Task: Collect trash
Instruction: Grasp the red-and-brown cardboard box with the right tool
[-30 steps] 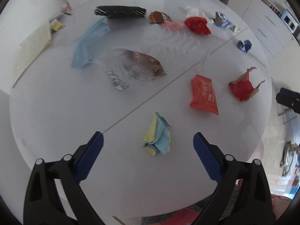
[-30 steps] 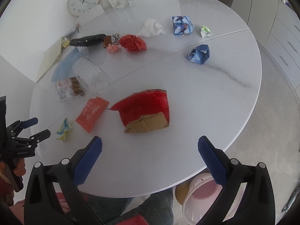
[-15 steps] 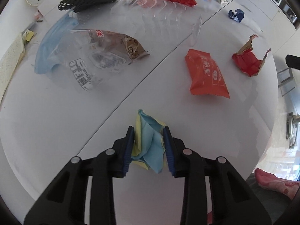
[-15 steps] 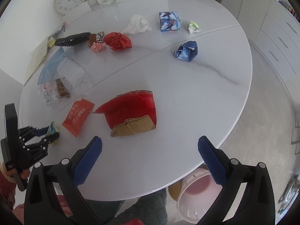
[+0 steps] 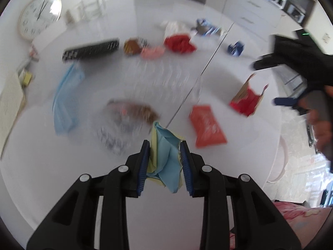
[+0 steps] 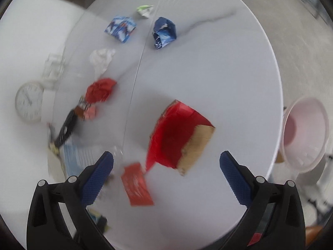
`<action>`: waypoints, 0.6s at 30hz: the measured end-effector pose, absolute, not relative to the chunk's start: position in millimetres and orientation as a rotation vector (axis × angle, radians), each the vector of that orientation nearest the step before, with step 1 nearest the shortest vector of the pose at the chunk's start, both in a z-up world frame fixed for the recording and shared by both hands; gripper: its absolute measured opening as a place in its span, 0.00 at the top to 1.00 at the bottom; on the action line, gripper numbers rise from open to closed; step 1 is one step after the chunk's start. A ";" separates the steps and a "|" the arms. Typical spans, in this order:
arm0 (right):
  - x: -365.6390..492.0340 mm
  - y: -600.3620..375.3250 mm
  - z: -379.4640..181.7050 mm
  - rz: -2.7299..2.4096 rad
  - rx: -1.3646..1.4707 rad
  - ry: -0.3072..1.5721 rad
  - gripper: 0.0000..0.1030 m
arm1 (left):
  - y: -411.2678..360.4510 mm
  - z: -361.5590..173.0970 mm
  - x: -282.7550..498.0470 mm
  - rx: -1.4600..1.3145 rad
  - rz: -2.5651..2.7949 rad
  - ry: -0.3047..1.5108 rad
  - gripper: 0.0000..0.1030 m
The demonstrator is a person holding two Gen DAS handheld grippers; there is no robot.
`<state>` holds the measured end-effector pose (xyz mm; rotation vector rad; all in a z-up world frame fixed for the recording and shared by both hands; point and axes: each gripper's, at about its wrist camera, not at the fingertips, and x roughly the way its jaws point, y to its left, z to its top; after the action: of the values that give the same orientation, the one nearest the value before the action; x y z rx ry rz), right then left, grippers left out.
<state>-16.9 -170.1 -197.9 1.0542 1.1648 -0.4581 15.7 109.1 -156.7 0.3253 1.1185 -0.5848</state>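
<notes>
Round white tabletop (image 6: pixel 239 79), litter scattered, wall clock (image 5: pixel 38 15) behind. Left gripper (image 5: pixel 165 158) jaws clamp blue-yellow wrapper (image 5: pixel 164 156) above the surface. Right gripper (image 6: pixel 166 166) jaws wide, nothing held. Pink bin (image 6: pixel 306 133) beside table.

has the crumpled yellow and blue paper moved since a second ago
Yes. The crumpled yellow and blue paper is now clamped in the left gripper and appears lifted off the white round table, where it lay a second ago.

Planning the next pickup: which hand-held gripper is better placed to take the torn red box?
Right. The right hand-held gripper is open and empty with the torn red box just ahead; the left hand-held gripper already clamps the blue-yellow paper.
</notes>
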 end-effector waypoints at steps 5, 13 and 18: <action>-2.4 -158.3 -214.5 -0.686 1.009 1.212 0.02 | 89.3 -150.4 23.0 0.370 -0.664 1.067 0.71; 4.5 -145.7 -230.6 -0.497 0.964 1.220 0.50 | 84.3 -148.6 29.9 0.390 -0.705 1.061 0.71; -9.2 -150.1 -229.0 -0.418 0.947 1.185 0.55 | 77.0 -145.1 27.4 0.434 -0.704 1.026 0.71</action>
<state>-9.2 -150.1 -229.0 0.9471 1.1853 -0.4179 27.4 77.0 -145.1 0.4343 1.0259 -0.7039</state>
